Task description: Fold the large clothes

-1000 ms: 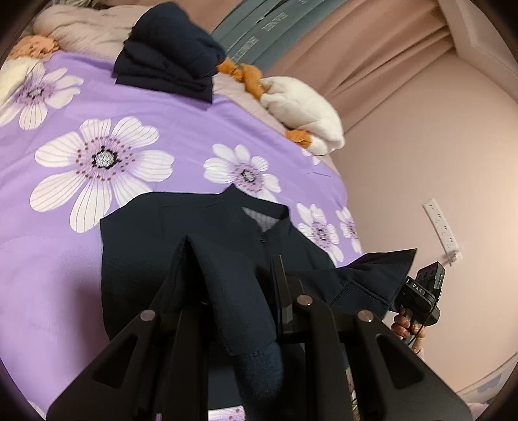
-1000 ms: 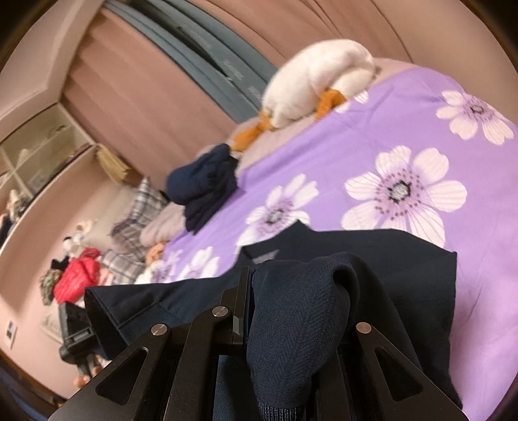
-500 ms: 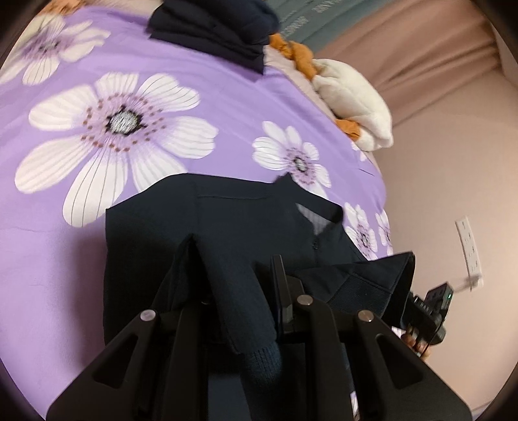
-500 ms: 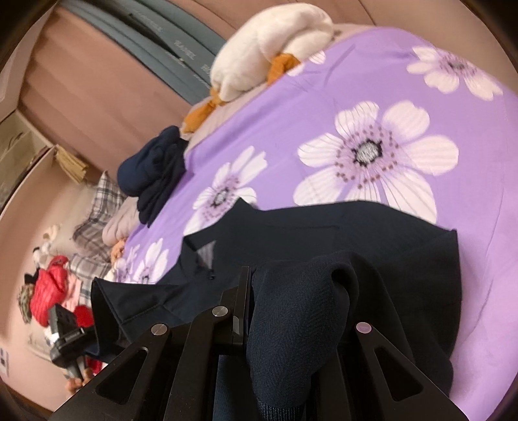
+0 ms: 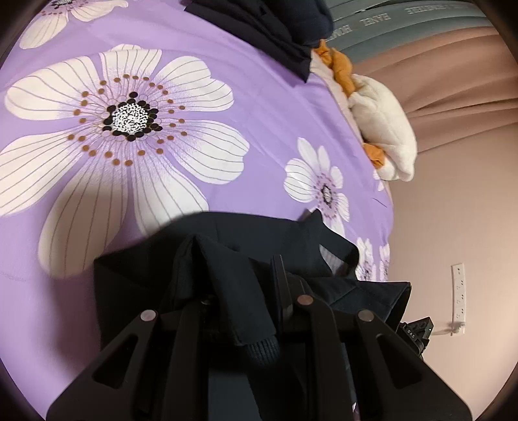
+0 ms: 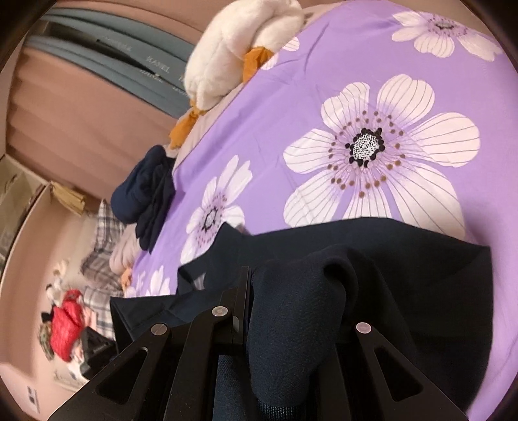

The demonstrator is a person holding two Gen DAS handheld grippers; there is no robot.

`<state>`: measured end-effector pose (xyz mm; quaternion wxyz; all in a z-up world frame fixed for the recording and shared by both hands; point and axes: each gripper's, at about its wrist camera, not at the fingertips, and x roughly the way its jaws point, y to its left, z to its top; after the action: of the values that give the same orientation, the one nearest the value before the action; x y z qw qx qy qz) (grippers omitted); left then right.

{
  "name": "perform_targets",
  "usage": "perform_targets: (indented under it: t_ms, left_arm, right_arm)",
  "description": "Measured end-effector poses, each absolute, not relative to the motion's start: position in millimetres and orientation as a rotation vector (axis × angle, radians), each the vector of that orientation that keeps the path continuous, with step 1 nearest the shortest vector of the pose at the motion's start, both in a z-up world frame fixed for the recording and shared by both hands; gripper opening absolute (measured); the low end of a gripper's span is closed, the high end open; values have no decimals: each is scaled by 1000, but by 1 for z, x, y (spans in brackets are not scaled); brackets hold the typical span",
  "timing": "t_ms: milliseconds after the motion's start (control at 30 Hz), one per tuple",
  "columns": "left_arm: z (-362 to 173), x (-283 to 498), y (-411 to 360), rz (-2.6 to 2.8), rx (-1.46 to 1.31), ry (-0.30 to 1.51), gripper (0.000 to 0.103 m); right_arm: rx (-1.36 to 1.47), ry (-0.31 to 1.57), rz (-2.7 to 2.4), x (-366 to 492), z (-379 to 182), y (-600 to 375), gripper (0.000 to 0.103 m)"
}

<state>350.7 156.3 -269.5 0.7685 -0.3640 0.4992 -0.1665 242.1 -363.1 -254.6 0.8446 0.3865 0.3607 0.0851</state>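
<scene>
A dark navy jacket (image 5: 259,239) lies partly spread on the purple flowered bedspread (image 5: 275,129), collar toward the far side. My left gripper (image 5: 236,285) is shut on a bunched fold of it, and a ribbed cuff (image 5: 260,349) hangs between the fingers. In the right wrist view the same jacket (image 6: 421,259) covers the bedspread (image 6: 291,113). There my right gripper (image 6: 291,291) is shut on another thick fold that hides one finger. Each view shows the other gripper at the jacket's far edge: the right one (image 5: 417,330) and, blurred, the left one (image 6: 94,349).
A stack of folded dark clothes (image 5: 275,26) (image 6: 145,194) sits at the bed's far edge beside a white and orange plush toy (image 5: 385,129) (image 6: 239,48). Curtains and a pink wall with a socket strip (image 5: 459,291) lie beyond. Plaid cloth and a red item (image 6: 64,324) lie off the bed.
Both grippers have sunk toward the bedspread and moved forward with their folds of the jacket. The flowers loom larger and both views have rolled. Neither grip has changed.
</scene>
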Motion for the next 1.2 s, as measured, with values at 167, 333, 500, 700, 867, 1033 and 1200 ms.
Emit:
perform_targets:
  t_ms: [167,333,500,700,867,1033,1200]
  left_arm:
    - [-281,366,154,-328,-804,1121,18]
    - [-289,370,158,-315,-837,1135,19]
    - [-286,374,171,-316,-976,1108,58]
    - [-268,379,189,-237,-995,1039,68]
    - [-251,370,221,-82,-934,960,68]
    - [-243,346,216,-93,-754,984,68]
    - [-237,302,196,-172,-589,978,68]
  right_arm:
    - [887,796,154,256,-269,-370,12]
    - [955,815,167,256,-278,-378,12]
    - [1061,833,194,260,-279,-387,33]
    - [1205,671,190,257,-261,-410,66]
    - [1193,566,102,247,-243,-435,66]
    - [1027,603,102,232,-227,-426,66]
    - [764,677,141,210,-220,-389,66]
